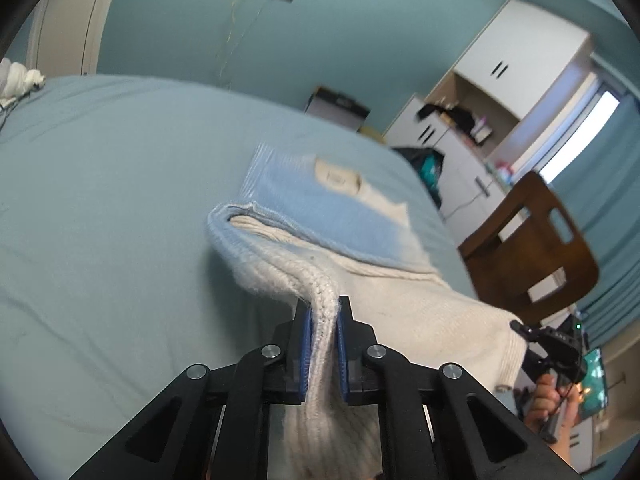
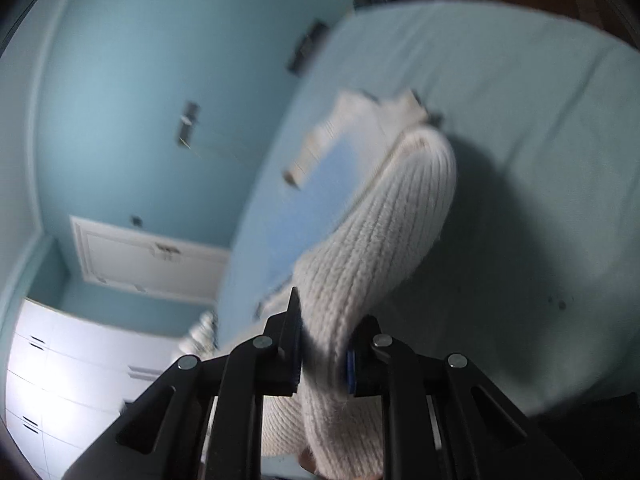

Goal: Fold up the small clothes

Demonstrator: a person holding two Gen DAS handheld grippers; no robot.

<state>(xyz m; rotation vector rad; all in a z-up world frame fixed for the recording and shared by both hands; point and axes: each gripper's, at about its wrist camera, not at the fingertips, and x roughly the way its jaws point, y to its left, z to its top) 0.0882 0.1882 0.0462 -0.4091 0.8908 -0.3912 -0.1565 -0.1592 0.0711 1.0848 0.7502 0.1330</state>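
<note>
Cream-and-light-blue knitted sweater (image 1: 360, 240) hangs lifted above the pale blue bed (image 1: 100, 180), its cream ribbed edge pinched in the clenched left claw (image 1: 323, 312); the right claw (image 1: 520, 326) grips the far corner. Right wrist view, blurred: the right claw (image 2: 328, 320) grasps ribbed cream knit.

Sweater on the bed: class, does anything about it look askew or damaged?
No damage shows. The sweater is lifted off the bed at two pinched cream edges, left gripper and right gripper, so it hangs bunched.
</note>
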